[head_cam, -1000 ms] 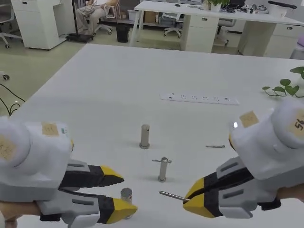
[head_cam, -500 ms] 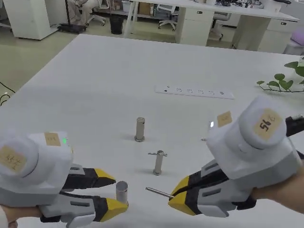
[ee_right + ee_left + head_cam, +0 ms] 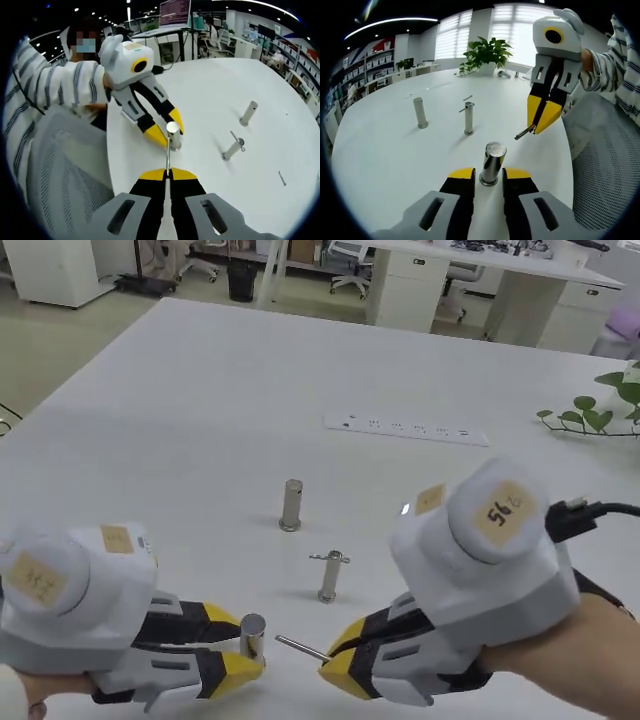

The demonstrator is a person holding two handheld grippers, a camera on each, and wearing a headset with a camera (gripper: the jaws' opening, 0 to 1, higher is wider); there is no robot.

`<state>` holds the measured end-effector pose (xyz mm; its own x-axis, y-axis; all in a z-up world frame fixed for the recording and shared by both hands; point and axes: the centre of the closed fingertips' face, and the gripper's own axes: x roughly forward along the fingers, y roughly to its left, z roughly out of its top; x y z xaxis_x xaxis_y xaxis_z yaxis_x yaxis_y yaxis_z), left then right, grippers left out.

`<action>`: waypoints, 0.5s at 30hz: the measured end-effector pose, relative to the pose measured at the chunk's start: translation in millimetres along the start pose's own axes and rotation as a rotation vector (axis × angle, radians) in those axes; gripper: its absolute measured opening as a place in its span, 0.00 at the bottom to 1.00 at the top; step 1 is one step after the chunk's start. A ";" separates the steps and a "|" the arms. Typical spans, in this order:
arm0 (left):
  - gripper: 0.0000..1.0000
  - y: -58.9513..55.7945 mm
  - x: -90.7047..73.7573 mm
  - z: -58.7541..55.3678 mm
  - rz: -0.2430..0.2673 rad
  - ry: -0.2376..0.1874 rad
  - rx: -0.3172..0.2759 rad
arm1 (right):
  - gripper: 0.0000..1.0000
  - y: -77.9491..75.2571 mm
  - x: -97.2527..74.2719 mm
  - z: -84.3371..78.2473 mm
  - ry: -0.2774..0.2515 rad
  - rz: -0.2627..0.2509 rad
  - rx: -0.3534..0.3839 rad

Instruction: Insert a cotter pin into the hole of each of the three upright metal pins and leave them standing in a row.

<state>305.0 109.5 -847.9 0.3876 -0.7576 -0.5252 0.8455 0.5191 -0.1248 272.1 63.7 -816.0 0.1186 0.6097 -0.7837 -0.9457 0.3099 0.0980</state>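
Nearest metal pin (image 3: 252, 633) stands upright on the counter (image 3: 200, 420), at the front of a loose row. Its cross hole can't be made out in any view. Left hand-held gripper (image 3: 250, 643): jaws narrow, one either side of the pin's foot; can't tell whether they press on it. Right hand-held gripper (image 3: 335, 665): jaws closed on a cotter pin (image 3: 300, 648), which sticks out forward with its free tip just beside the pin's upper part, not touching. The right gripper view shows the cotter pin aimed straight at the pin. Judgement: this is the threading step. It calls for the foot held firm so the pin can't tip or spin, the hole turned to face the tip, the cotter level at hole height, then a slow straight feed. Pushing off-axis would likely topple the pin. Behind, the middle metal pin (image 3: 327, 578) already carries a cotter through its head, while the far metal pin (image 3: 291, 505) looks bare. A spare cotter pin (image 3: 282, 178) lies loose on the counter, well apart.
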 end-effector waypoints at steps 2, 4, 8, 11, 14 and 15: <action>0.19 0.0 0.4 -0.2 0.000 -0.005 -0.001 | 0.03 0.2 1.4 -0.1 0.001 -0.002 0.000; 0.18 0.4 1.0 -0.7 0.001 -0.009 -0.004 | 0.03 0.5 2.6 0.1 -0.002 -0.003 0.004; 0.14 -0.2 2.0 -0.5 -0.003 -0.015 -0.008 | 0.03 -0.8 4.5 -1.0 0.005 -0.014 -0.012; 0.13 -2.1 2.9 0.1 -0.013 -0.021 -0.010 | 0.03 -1.7 5.7 -0.7 0.002 -0.019 -0.001; 0.13 -2.0 3.2 0.0 -0.012 -0.021 -0.015 | 0.03 -1.8 7.4 -0.9 0.000 -0.024 0.003; 0.13 -2.0 3.2 0.0 -0.012 -0.021 -0.014 | 0.03 -2.1 8.0 -1.3 0.000 -0.024 0.004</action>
<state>304.6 106.0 -849.4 0.3855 -0.7718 -0.5058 0.8449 0.5156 -0.1428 274.6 67.0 -823.3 0.1416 0.6019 -0.7859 -0.9413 0.3276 0.0813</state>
